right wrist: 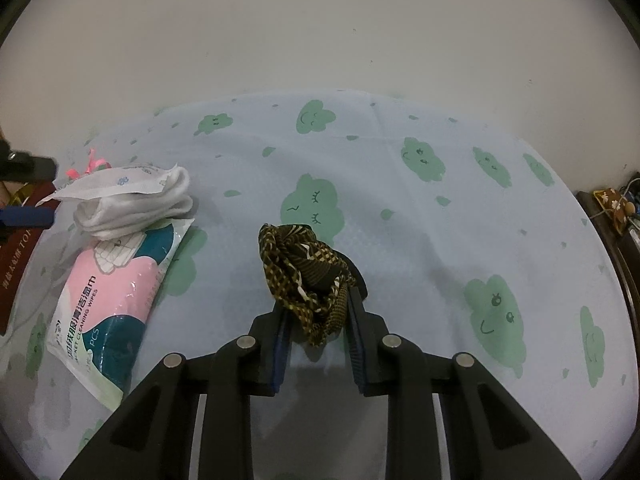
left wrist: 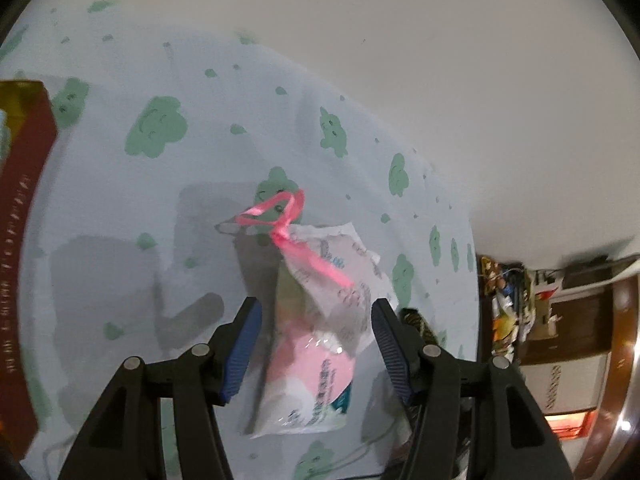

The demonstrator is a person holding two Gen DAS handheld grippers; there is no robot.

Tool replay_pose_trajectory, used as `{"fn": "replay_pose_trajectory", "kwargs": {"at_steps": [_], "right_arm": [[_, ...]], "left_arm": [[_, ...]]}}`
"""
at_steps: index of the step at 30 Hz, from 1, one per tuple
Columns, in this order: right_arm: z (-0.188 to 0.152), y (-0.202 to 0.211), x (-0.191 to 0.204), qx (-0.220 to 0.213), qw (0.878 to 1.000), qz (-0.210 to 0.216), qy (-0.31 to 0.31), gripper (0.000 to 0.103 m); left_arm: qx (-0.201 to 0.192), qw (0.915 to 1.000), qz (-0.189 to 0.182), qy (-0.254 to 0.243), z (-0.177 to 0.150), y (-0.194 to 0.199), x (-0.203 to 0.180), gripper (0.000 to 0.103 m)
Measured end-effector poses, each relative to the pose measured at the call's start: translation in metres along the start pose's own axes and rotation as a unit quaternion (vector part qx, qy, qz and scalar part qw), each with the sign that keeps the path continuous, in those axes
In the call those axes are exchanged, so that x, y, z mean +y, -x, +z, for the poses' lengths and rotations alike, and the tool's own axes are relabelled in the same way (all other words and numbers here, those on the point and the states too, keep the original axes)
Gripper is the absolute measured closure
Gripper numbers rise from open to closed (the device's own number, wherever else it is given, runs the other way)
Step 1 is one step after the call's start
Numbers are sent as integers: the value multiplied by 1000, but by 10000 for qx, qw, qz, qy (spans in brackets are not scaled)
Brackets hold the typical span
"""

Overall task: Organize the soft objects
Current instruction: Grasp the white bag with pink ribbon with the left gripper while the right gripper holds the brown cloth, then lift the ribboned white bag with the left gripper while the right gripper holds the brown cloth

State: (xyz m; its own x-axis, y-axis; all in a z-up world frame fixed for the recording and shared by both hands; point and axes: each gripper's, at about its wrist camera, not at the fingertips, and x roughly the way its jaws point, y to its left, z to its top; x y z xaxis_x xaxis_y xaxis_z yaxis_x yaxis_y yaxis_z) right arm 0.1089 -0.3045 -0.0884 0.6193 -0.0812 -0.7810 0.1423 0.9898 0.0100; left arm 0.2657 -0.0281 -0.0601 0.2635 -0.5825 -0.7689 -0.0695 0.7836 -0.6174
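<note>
My right gripper [right wrist: 318, 304] is shut on a brown and gold patterned cloth [right wrist: 306, 272] and holds it just above the pale blue sheet with green clouds [right wrist: 420, 220]. A pink and teal wet wipes pack [right wrist: 108, 304] lies at the left, with white folded socks [right wrist: 136, 208] and a thin white packet with a pink ribbon [right wrist: 90, 166] stacked on it. In the left wrist view, my left gripper [left wrist: 316, 308] is open, its fingers either side of the wipes pack [left wrist: 312, 376] and the ribboned packet [left wrist: 340, 276], not touching them.
A dark red box [left wrist: 20, 240] stands at the left edge of the sheet; it also shows in the right wrist view [right wrist: 16, 256]. A plain wall [right wrist: 320, 32] backs the surface. Cluttered wooden furniture [left wrist: 560, 320] lies past the sheet's right edge.
</note>
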Motion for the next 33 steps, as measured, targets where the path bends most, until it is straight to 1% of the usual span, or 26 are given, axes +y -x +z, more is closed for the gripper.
{"fn": "replay_pose_trajectory", "kwargs": {"at_steps": [2,5,13,16,17,18,19,20,21,22,23,26,30,33], "right_arm": [[0,-1,0,10,10000,-2,7,80],[0,-1,0,20,10000,6,0,80],[0,-1,-1,21,10000,12,-7,80],[0,-1,-1,23,10000,17,-10,80],[0,-1,-1,23,10000,17,-11,80],[0,-1,-1,24,10000,15,-8,80],[0,-1,-1,24,10000,14,-7,80],[0,-1,-1,24,10000,18,-11,80],[0,-1,-1,24,10000,21,-13,80],[0,-1,-1,24,10000,26,-18,80],[0,-1,-1,24,10000,29,-22,80],[0,-1,-2,25,10000,55,-45,80],[0,-1,-2,26,9999,87,-73,79],[0,-1,-2,27,9999,87,-73,79]], "left_arm": [[-40,9999,-70,104,6,-5,0,45],[-69,9998,-72,197,14,-12,-3,42],[132,9986,-131,501,20,-33,-3,42],[26,9982,-255,545,20,-32,-5,43],[-4,9985,-235,492,21,-33,-9,44],[-34,9989,-213,423,22,-33,-12,47],[-56,9992,-240,302,23,-33,-16,66],[1,9994,-248,246,23,-35,-18,89],[64,9994,-230,256,22,-37,-19,95],[123,9993,-216,274,21,-39,-19,96],[98,9994,-213,263,20,-39,-20,98],[-33,9998,-131,134,16,-35,-23,100],[-80,9997,-211,25,13,-24,-30,101],[-201,9995,-140,-219,10,-9,-41,101]]}}
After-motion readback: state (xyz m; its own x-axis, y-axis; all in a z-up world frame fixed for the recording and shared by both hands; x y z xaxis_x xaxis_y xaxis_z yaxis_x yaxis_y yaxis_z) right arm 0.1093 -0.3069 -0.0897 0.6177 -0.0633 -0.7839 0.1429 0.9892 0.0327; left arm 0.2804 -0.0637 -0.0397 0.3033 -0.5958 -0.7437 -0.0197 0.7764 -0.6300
